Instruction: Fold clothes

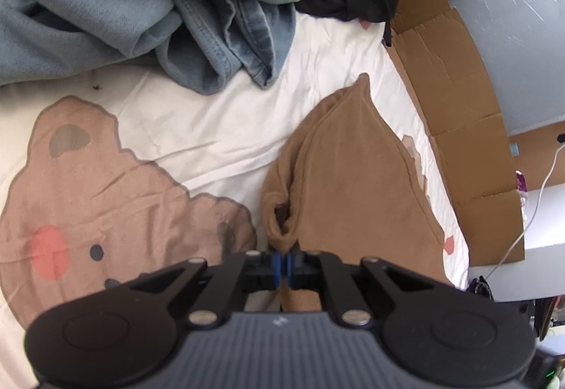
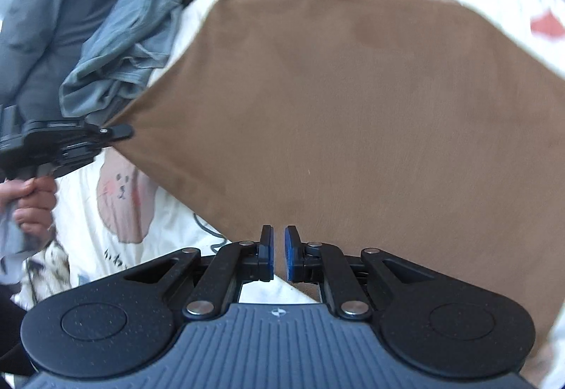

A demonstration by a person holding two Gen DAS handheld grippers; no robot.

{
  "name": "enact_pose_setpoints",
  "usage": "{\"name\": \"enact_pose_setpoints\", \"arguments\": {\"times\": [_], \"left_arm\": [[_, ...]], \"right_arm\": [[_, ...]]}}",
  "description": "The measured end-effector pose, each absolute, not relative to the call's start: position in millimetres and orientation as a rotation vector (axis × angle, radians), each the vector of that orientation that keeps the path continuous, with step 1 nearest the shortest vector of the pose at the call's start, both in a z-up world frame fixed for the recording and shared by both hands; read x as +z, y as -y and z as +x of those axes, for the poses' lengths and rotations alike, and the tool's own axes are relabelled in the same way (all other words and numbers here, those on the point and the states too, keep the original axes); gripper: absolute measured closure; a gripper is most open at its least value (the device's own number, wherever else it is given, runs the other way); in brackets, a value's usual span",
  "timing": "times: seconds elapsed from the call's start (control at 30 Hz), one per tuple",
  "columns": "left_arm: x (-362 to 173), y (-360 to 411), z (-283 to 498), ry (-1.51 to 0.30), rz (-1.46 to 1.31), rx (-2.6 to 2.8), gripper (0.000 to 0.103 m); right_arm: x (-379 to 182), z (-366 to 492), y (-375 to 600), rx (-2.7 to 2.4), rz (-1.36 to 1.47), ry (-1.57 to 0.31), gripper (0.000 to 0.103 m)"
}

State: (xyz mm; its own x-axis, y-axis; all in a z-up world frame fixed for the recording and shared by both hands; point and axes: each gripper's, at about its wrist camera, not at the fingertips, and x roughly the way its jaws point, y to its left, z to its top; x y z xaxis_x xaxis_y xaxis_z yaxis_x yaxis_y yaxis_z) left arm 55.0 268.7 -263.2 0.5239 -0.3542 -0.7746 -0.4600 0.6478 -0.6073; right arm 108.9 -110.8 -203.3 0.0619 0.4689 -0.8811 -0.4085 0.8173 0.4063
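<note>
On the left of my bed, a pile of denim clothes [image 1: 169, 11] lies heaped on the white bear-print sheet [image 1: 197, 127]. My left gripper [image 1: 284, 269] is clamped on one corner of the brown garment [image 1: 353, 177], whose fabric bunches just ahead of its blue pads. Further right, my right gripper [image 2: 279, 256] has its jaws nearly together with the brown garment's edge running between them, the cloth stretched taut above the sheet. Cardboard [image 1: 459, 113] lines the bed's right side.
</note>
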Motion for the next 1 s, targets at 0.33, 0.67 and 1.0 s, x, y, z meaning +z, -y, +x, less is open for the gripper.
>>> {"name": "enact_pose_setpoints", "arguments": {"times": [0.33,0.67,1.0], "left_arm": [[-262.8,-260.3,57.7,-1.034,-0.92,0.047,0.1],[-257.4,-262.2,59.5,-1.021,-0.926,0.021,0.1],[-248.7,-257.6,59.0,-1.014,-0.895,-0.001,0.1]], "right_arm": [[-105.1,139.6,74.2,0.798,-0.255,-1.316,0.07],[-127.6,113.0,27.2,0.647,-0.297,-1.145,0.061],[-189.2,62.7,-29.0,0.688,-0.172,-1.101,0.061]]}}
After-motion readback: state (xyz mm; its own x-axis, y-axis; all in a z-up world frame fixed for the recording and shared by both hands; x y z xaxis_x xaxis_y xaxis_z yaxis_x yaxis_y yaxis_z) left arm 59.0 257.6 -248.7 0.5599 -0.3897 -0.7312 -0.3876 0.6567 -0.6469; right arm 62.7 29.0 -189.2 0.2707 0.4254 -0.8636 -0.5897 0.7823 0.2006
